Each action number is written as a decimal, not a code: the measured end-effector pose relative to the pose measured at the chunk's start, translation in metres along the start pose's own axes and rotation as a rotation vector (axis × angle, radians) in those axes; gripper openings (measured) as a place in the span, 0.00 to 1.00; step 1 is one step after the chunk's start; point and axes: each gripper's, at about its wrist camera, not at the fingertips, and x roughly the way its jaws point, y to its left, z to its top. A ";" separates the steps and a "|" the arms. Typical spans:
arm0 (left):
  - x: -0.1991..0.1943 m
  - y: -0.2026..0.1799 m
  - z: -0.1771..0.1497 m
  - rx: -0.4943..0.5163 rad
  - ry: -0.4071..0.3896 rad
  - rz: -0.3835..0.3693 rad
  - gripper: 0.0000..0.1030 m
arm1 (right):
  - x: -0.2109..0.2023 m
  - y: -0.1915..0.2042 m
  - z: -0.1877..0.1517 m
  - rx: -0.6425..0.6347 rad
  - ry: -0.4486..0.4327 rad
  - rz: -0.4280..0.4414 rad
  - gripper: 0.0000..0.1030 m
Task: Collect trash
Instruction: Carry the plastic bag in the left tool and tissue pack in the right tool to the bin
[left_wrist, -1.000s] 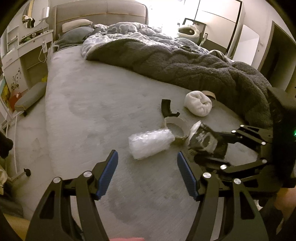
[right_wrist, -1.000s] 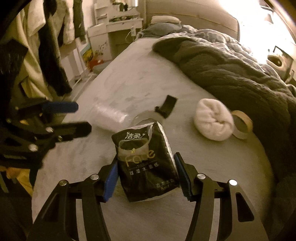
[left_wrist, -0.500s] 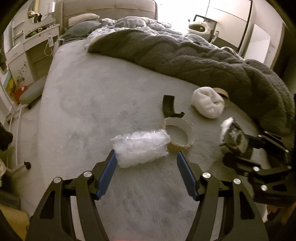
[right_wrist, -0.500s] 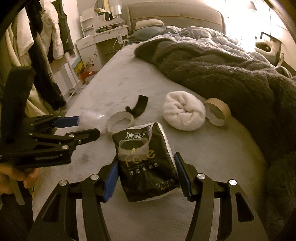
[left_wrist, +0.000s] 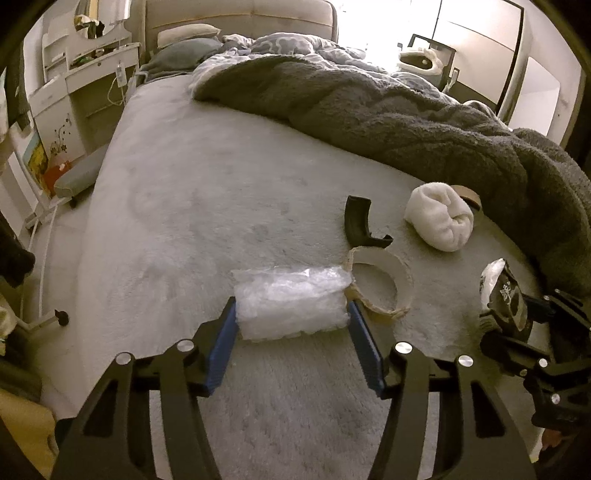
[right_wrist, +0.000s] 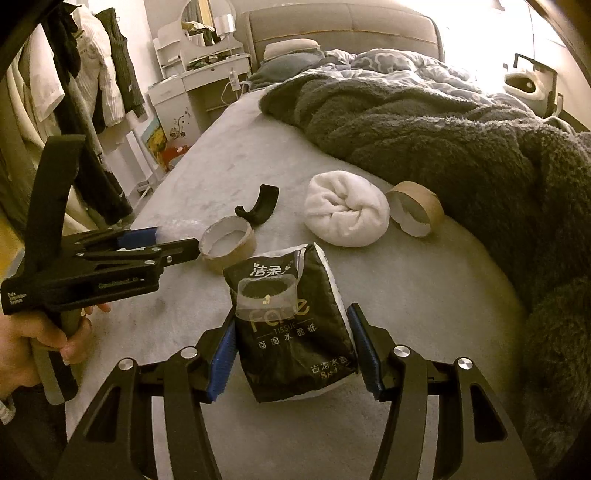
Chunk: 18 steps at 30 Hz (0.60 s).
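A clear crumpled plastic bag (left_wrist: 291, 302) lies on the grey bed between the fingers of my left gripper (left_wrist: 291, 332). The jaws are wide and flank the bag's ends; I cannot tell if they touch it. My right gripper (right_wrist: 291, 343) is shut on a black tissue packet (right_wrist: 291, 325), held above the bed; it also shows in the left wrist view (left_wrist: 504, 295). An empty tape ring (left_wrist: 380, 286) lies just right of the bag, a black curved piece (left_wrist: 358, 221) beyond it. A second cardboard ring (right_wrist: 415, 210) lies by the blanket.
A rolled white towel (right_wrist: 345, 212) sits between the two rings. A thick dark blanket (right_wrist: 461, 140) covers the right side of the bed. A white dresser (right_wrist: 199, 85) and hanging clothes (right_wrist: 85, 85) stand left of the bed.
My left gripper has moved forward until the plastic bag sits between its fingers. My right gripper kept hold of the tissue packet and shifted right, away from the left gripper.
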 end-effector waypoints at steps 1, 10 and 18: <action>0.000 0.000 0.000 0.001 -0.001 0.000 0.59 | 0.000 -0.001 0.000 0.001 -0.001 -0.001 0.56; -0.012 0.009 -0.003 -0.023 -0.025 0.000 0.58 | -0.006 0.005 0.002 0.022 -0.020 0.012 0.56; -0.029 0.021 -0.006 -0.058 -0.042 -0.009 0.58 | -0.013 0.026 0.002 0.036 -0.026 0.028 0.56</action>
